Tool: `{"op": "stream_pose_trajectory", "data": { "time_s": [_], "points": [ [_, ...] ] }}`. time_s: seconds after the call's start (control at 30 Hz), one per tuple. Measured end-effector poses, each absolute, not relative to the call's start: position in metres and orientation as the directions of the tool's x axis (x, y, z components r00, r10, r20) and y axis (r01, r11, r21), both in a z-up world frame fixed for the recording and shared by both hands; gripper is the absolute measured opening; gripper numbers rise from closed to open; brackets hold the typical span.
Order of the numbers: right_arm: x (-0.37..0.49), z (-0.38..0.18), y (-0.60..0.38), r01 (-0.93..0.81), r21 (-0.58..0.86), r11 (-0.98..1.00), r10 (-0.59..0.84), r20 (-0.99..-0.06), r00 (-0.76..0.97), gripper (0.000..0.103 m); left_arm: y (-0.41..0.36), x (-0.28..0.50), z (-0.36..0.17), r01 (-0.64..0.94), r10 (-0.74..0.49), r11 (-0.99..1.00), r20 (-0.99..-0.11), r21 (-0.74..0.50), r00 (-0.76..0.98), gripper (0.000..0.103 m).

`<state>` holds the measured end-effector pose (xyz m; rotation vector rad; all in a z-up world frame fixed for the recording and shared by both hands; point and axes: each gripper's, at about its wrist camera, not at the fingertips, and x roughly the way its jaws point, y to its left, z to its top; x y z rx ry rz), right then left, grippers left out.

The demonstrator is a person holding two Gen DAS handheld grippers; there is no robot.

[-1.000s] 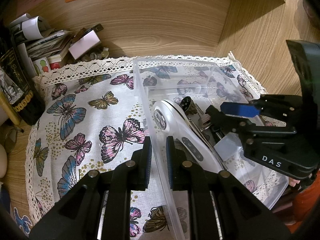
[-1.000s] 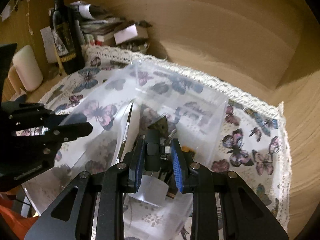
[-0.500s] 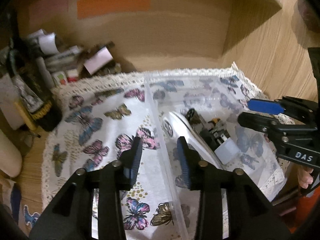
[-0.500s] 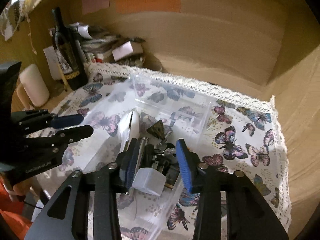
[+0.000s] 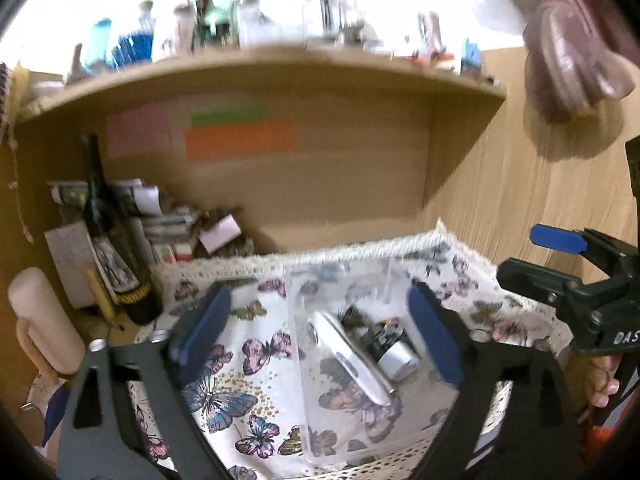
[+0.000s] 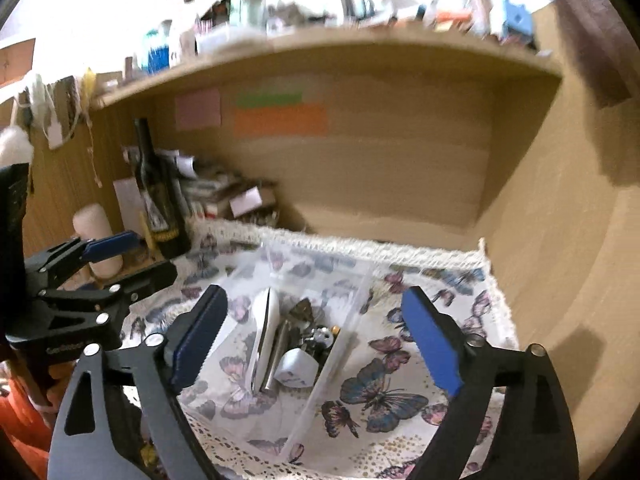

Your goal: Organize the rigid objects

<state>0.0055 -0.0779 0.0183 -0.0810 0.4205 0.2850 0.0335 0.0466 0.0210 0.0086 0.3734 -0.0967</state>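
Over the butterfly-printed cloth with the lace border (image 5: 248, 364), both claws are now seen spread wide and carrying nothing, where half a second earlier they were only partly parted and a second earlier they were nearly closed low over the box, the right one pinched on a small dark part, the left about the box wall. The left gripper (image 5: 320, 336) is held back and high above the near edge of the cloth, its blue pads far apart on either side of the box. The right gripper (image 6: 316, 336) is likewise drawn back and raised, its jaws equally wide, with nothing between them.

Both wrist views have been tilted up, so that the wooden shelf alcove, the orange paper note (image 6: 280, 120) on its back wall and the dark wine bottle (image 5: 116, 248) at the left back corner are now taken in.

The clear plastic box (image 5: 344, 364) is left standing on the cloth toward its right half. Inside it are gathered the long white-and-silver handset (image 6: 266, 344), a small white cube-shaped plug (image 6: 298, 368) at the near end, and a cluster of dark metal oddments (image 5: 380, 332) beside them; these are too blurred to be told apart.

From this release and withdrawal it is judged that the last piece has been dropped into the box and that the sorting is at or near its finish. No loose rigid item is seen on the open cloth.
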Motion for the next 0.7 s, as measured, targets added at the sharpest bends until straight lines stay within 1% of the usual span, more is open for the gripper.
{"op": "stream_pose_trajectory", "data": {
  "time_s": [0.03, 0.07, 0.2, 0.37, 0.7],
  "points": [
    [-0.001, 0.021, -0.08, -0.282, -0.016, 0.959, 0.254, -0.389, 0.885, 0.102, 0.046, 0.03, 0.023, 0.091, -0.088, 0.996, -0.35, -0.008, 0.933, 0.099],
    [-0.006, 0.023, -0.081, -0.276, -0.014, 0.961, 0.251, -0.369, 0.895, 0.103, 0.044, 0.024, 0.025, 0.084, -0.08, 0.996, -0.329, -0.004, 0.941, 0.099],
    [-0.02, 0.027, -0.084, -0.269, -0.01, 0.963, 0.251, -0.327, 0.911, 0.103, 0.039, 0.01, 0.031, 0.08, -0.076, 0.997, -0.291, 0.0, 0.954, 0.102],
    [-0.026, 0.026, -0.086, -0.271, 0.005, 0.962, 0.259, -0.317, 0.912, 0.103, 0.035, 0.001, 0.031, 0.076, -0.074, 0.997, -0.27, -0.002, 0.96, 0.102],
    [-0.03, 0.024, -0.085, -0.274, 0.006, 0.962, 0.262, -0.323, 0.909, 0.103, 0.038, 0.003, 0.028, 0.072, -0.077, 0.997, -0.279, -0.03, 0.957, 0.102]
  ]
}}
